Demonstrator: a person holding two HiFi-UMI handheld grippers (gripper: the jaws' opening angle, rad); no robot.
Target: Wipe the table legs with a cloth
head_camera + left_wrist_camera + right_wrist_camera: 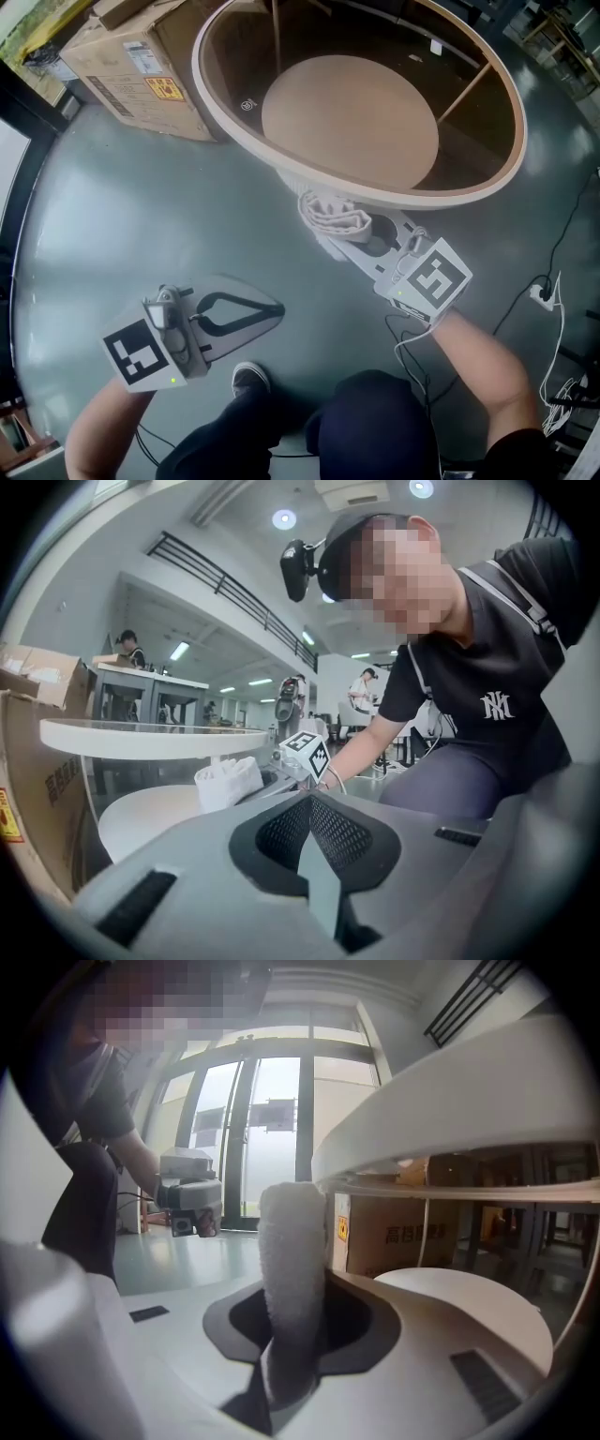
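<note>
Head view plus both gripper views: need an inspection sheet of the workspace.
Surface: glossy grey floor.
Job's things: round table with see-through top, lower shelf and thin legs; white cloth just below the rim.
Clutter: cardboard box beside the table.
Grippers: right gripper jaws shut on the cloth; left gripper jaws together, empty, low over the floor.
Cables: black cable and plug on the floor at right; white lead at the right gripper.
Surroundings: glass doors; desk with a person behind it.

White cloth (335,215) beside table (431,199) rim
</note>
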